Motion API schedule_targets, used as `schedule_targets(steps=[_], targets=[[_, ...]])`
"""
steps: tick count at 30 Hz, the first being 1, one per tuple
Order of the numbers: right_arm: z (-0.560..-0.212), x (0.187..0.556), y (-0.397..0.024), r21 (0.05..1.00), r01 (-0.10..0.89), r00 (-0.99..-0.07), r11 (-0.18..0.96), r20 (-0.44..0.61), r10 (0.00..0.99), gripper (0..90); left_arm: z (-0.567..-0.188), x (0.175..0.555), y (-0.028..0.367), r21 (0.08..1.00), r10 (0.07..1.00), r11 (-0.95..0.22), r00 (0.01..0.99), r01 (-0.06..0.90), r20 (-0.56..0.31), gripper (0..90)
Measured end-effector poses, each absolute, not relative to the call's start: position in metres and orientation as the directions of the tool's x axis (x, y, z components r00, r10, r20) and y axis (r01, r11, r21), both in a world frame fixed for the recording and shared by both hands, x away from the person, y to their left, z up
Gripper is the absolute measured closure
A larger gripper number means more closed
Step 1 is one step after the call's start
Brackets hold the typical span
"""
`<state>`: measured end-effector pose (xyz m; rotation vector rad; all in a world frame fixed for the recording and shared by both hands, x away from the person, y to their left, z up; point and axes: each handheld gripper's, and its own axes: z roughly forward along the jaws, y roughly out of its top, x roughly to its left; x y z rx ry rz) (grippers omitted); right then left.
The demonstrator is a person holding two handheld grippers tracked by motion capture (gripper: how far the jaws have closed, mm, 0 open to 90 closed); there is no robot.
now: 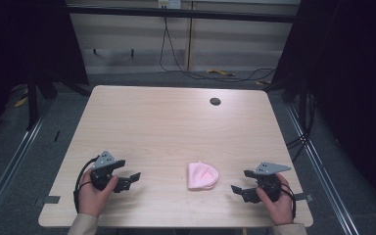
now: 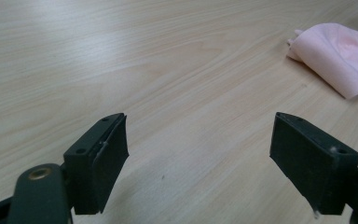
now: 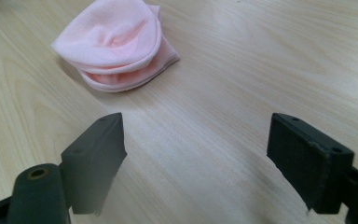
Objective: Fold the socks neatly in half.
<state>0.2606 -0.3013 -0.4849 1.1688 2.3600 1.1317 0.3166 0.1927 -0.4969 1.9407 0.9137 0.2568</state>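
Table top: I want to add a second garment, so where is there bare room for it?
The table is bare from the pink hat back to the round hole. Bare strips also lie between the hat and the left gripper, and the right gripper. Only the near edge is crowded.

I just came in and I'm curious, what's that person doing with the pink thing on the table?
A person sits at a wooden table with a gripper in each hand. A small folded pink cloth lies between them, near the front edge. The left gripper and the right gripper both point toward the cloth with jaws open, and neither touches it. Nothing has been picked up yet.
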Motion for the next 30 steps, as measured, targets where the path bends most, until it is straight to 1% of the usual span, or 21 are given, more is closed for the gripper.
schedule_targets(steps=[9,14,19,30], targets=[[-0.485,0.26,-0.307,0.755,0.542,-0.639,0.37,0.084,0.765,19.1,-0.5,0.315,0.211,0.822,0.719,-0.294,0.679,0.488,-0.146,19.1],[-0.486,0.258,-0.312,0.752,0.546,-0.632,0.369,0.081,0.771,19.1,-0.502,0.313,0.221,0.819,0.719,-0.303,0.681,0.487,-0.138,19.2],[-0.488,0.257,-0.319,0.738,0.548,-0.626,0.393,0.05,0.778,19.1,-0.505,0.313,0.231,0.815,0.731,-0.297,0.667,0.498,-0.141,19.6],[-0.491,0.255,-0.331,0.741,0.562,-0.601,0.366,0.063,0.797,19.1,-0.507,0.313,0.245,0.81,0.759,-0.285,0.637,0.513,-0.136,19.6]])
